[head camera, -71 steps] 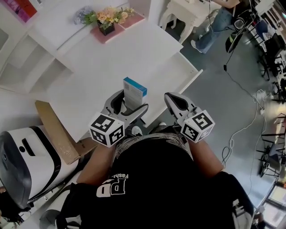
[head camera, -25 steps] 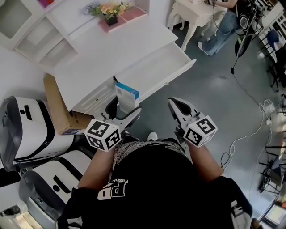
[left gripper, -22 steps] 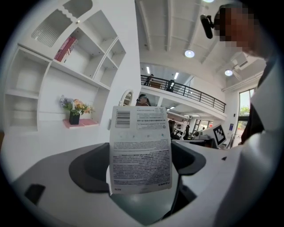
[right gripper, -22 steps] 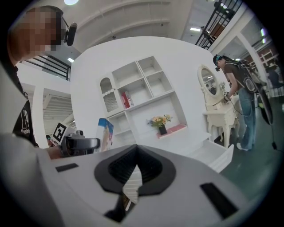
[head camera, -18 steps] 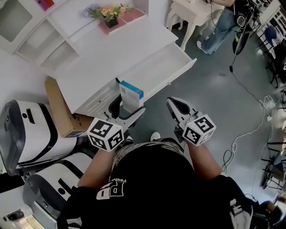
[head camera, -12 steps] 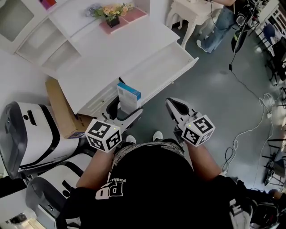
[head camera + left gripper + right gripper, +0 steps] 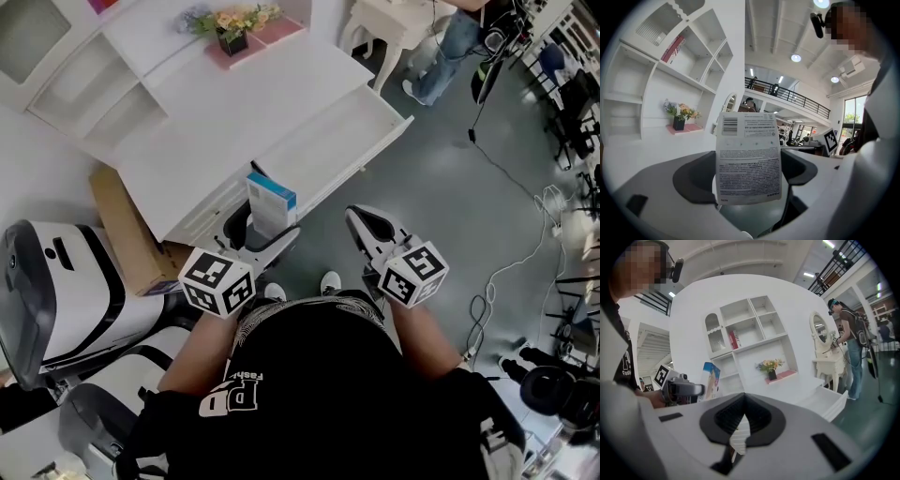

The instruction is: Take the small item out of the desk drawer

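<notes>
Drawer [image 7: 330, 141] of white desk [image 7: 253, 98] pulled out ahead of both grippers, only its white bottom on show from the head view. Small box [image 7: 270, 204], white with a blue top, out of the drawer and clamped between the jaws of the left gripper [image 7: 263, 234], lower end sunk between them, upper end standing clear above. Box upright, long axis vertical, blue end up. Printed back, with barcode near the top edge, turned toward the left gripper's own camera.

Right gripper [image 7: 362, 218] just to the right of the left one, at about the same height. Jaws pressed together on nothing, apart from the box.

Beyond the left gripper, at the back of the desk top: dark pot [image 7: 231, 40] on a pink mat [image 7: 270, 36], filled with pale orange and lilac flowers [image 7: 225, 19]. Further to the left, white shelf unit [image 7: 89, 89] with open compartments, one upper compartment holding a red book [image 7: 675, 46].

Cardboard carton [image 7: 117, 230] leaning against the side of the desk, left of the left gripper, contents not visible. Person in jeans [image 7: 441, 52] standing well beyond the right gripper, beside a second white table [image 7: 394, 23].
</notes>
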A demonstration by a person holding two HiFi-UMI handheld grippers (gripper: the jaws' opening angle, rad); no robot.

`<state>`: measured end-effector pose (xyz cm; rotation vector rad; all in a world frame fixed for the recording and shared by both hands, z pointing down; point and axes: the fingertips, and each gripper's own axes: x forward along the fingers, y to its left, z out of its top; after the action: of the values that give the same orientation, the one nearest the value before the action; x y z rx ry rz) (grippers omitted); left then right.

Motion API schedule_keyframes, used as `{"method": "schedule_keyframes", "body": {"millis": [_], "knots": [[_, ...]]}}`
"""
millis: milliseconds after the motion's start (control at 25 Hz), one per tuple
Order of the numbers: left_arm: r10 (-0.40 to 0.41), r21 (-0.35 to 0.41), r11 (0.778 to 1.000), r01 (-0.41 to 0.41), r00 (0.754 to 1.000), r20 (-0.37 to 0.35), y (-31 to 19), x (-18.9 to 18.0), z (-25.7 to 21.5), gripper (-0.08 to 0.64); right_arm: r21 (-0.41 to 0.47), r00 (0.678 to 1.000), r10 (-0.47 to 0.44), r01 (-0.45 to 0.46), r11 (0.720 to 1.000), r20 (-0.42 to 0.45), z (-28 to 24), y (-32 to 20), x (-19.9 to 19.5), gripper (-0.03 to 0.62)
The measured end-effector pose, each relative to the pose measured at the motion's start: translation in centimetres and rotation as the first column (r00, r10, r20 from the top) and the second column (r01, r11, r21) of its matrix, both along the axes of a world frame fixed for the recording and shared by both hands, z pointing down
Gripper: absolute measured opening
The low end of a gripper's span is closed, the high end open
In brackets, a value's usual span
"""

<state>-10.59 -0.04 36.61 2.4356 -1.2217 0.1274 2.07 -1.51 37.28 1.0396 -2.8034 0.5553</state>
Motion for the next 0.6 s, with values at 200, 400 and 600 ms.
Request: {"method": "schedule_keyframes", "body": {"millis": [200, 400, 600], "knots": [[0.008, 0.006, 1.000, -0.008, 1.000, -0.005, 0.1, -0.8, -0.1, 0.430, -0.004, 1.000, 0.007, -0.007, 1.000, -0.012, 0.2, 0.4, -0.8, 0.006], [0.014, 0.008, 1.000, -0.014, 1.000, 0.000, 0.5, -1.2, 0.1, 0.430, 0.002, 1.000, 0.005, -0.005, 1.000, -0.014, 0.1, 0.6, -1.5, 0.006], [0.017, 0.008, 1.000, -0.017, 1.000, -0.007, 0.5, -1.3, 0.0, 0.430, 0.003, 1.000, 0.006, -0.006, 1.000, -0.024, 0.1, 0.6, -1.7, 0.006]]}}
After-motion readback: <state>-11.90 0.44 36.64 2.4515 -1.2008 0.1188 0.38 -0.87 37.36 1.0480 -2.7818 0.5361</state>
